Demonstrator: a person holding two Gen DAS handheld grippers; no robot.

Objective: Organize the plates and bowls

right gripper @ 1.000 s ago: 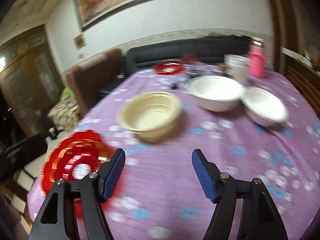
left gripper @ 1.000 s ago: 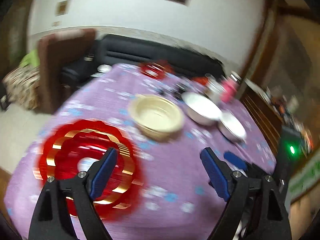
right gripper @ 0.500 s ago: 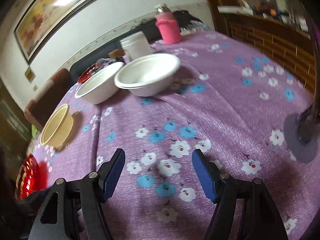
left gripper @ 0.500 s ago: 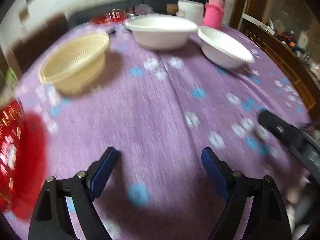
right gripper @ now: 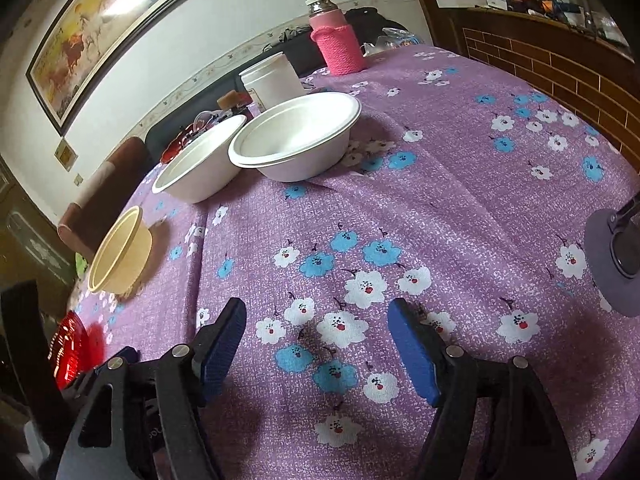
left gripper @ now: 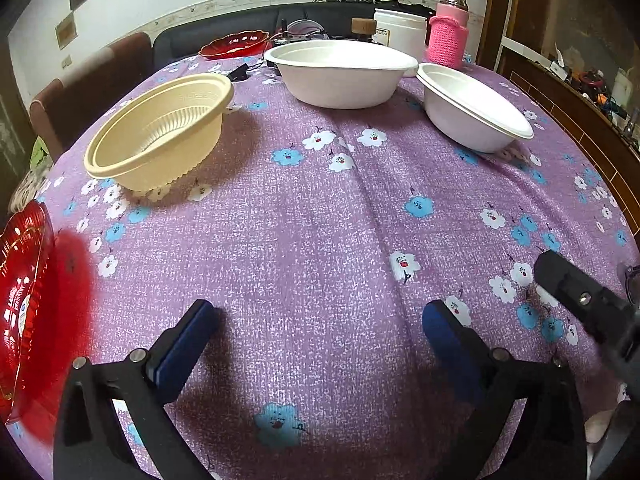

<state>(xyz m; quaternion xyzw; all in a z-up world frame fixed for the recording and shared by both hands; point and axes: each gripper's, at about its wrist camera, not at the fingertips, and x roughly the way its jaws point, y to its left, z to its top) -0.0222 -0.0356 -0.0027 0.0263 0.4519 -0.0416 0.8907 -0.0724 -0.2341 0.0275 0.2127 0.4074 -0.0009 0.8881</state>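
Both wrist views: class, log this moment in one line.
left gripper: open, empty | right gripper: open, empty | two white bowls, cream plastic bowl: untouched

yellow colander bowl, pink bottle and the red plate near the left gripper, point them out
yellow colander bowl [left gripper: 160,136], left wrist view, on its ribbed inner wall
pink bottle [right gripper: 338,46], right wrist view, on its knitted sleeve
red plate [left gripper: 22,296], left wrist view, on its ridged face at the left edge

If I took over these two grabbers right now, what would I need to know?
Left gripper: open, empty, low over the tablecloth.
Right gripper: open, empty.
Yellow bowl sits far left; big white bowl and smaller white bowl sit apart farther back. Red plate lies at the left edge; another red dish lies at the back.
Done: nothing stacked.
Left: gather the bowls and plates.
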